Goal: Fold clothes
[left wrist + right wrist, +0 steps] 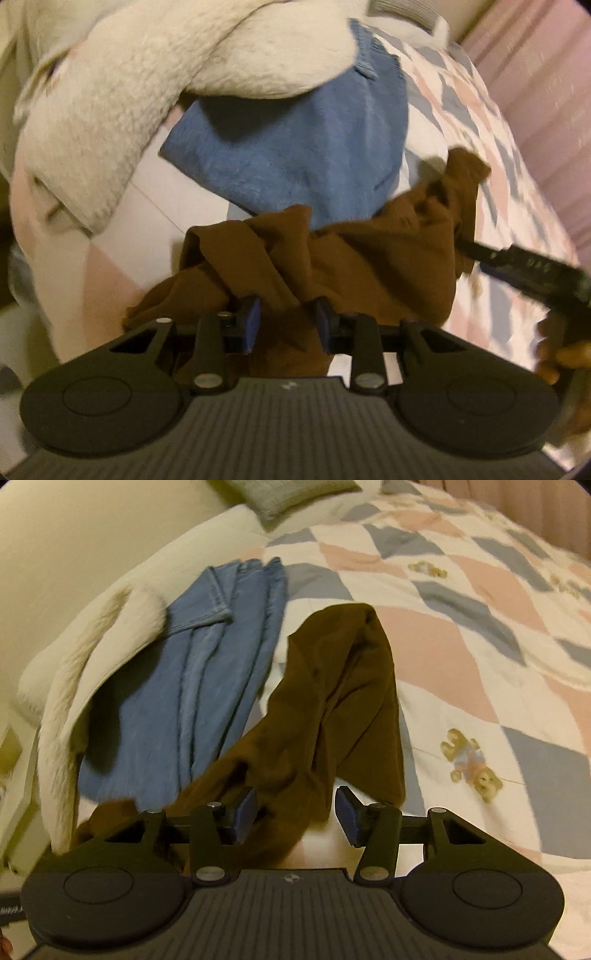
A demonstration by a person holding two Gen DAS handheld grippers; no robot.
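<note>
The brown garment point(369, 258) looks thin, light and limp: it bunches into soft ridges and sags wherever nothing bears it, so it will likely slip out of a loose pinch and drape rather than hold a crease, and is best taken at an edge or corner with a good bite of cloth. It is lifted off the patchwork bedspread point(480, 657), strung between the two tools near the bed's near edge. The left gripper point(287, 320) has its blue pads brought close with a wad of brown cloth bunched between them, apparently nipping it, though the fabric swells around the pads and hides the exact contact. In the right wrist view, the right gripper point(295, 810) stands half spread; the cloth runs through the gap and lies against the left-hand pad point(245, 808), while the other pad stands clear with pale bedspread showing beside it, so I cannot tell that it truly grips. From there the garment rises in a tall fold above the fingers and falls back down. Just behind it, toward the bed's left edge, a folded blue denim piece point(192, 701) lies flat, partly under a cream fleecy garment point(129, 110). Before any fold, the brown piece probably needs spreading flat on the bedspread.
</note>
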